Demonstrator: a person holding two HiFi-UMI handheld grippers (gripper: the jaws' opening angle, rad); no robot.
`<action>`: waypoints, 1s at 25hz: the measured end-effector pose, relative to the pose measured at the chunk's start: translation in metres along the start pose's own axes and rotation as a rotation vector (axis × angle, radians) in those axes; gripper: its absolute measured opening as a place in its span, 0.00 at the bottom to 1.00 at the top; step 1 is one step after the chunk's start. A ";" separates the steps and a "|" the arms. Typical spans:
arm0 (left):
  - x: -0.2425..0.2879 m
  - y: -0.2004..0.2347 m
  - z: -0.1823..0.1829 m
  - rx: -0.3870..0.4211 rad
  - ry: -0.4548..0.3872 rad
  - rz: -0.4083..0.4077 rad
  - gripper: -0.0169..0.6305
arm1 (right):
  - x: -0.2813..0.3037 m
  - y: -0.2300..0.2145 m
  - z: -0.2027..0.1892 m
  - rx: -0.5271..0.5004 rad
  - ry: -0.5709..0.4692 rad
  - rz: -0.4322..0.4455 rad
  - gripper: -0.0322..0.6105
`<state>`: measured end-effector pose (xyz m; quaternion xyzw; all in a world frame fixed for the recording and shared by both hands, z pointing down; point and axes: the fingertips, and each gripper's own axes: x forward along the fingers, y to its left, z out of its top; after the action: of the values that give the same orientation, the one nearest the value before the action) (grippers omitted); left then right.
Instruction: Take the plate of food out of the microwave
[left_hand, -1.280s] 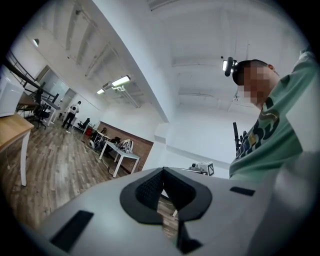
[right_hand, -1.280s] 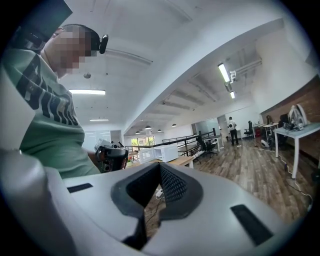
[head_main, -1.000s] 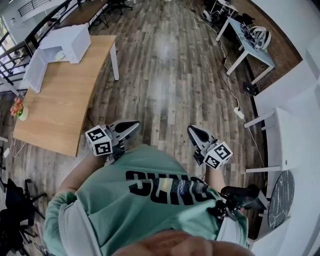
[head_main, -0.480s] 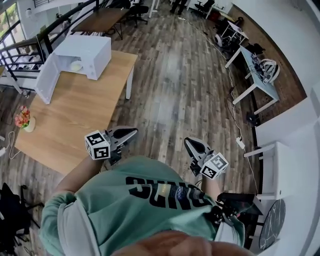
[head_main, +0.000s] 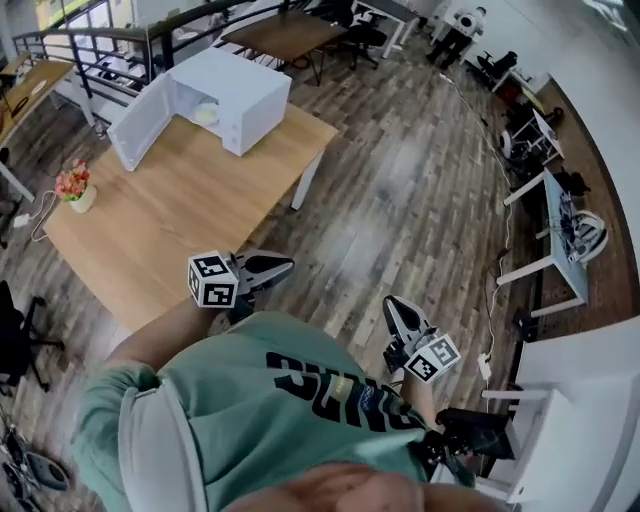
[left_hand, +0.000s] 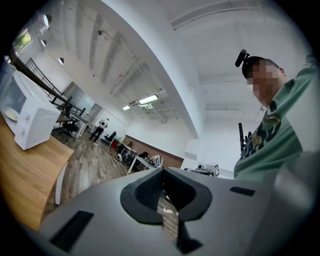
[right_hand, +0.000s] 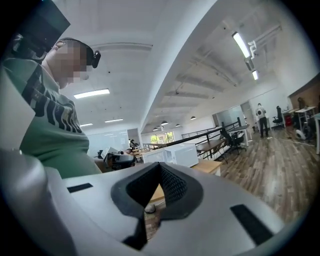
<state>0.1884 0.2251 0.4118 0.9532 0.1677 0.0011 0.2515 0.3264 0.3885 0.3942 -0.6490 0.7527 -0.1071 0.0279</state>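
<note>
A white microwave (head_main: 235, 92) stands at the far end of a wooden table (head_main: 170, 225), its door (head_main: 138, 125) swung open to the left. Inside, a pale plate of food (head_main: 205, 115) shows. The microwave (left_hand: 25, 122) also appears far left in the left gripper view and small in the distance as the microwave (right_hand: 177, 154) in the right gripper view. My left gripper (head_main: 275, 265) hovers shut and empty near the table's near corner. My right gripper (head_main: 393, 305) hangs shut and empty over the floor, well right of the table. Both are far from the microwave.
A small vase of red flowers (head_main: 75, 185) sits at the table's left edge. A black railing (head_main: 90, 45) runs behind the microwave. White desks (head_main: 560, 225) and cables stand at the right; dark tables and chairs (head_main: 300, 30) lie beyond. Wood floor (head_main: 400, 190) stretches between.
The view has swung toward the table: the microwave and table now sit nearer and more central. Both grippers stay shut, close to the body.
</note>
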 end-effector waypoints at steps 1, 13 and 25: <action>0.010 0.005 0.004 0.000 -0.014 0.022 0.03 | 0.002 -0.013 0.002 -0.001 0.001 0.022 0.06; 0.081 0.046 0.034 0.002 -0.199 0.332 0.03 | 0.037 -0.162 0.045 -0.013 0.029 0.307 0.06; 0.033 0.149 0.078 -0.013 -0.294 0.493 0.03 | 0.134 -0.191 0.069 -0.029 0.062 0.392 0.06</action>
<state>0.2733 0.0766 0.4126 0.9536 -0.1073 -0.0750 0.2712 0.5033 0.2227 0.3776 -0.4867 0.8667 -0.1086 0.0155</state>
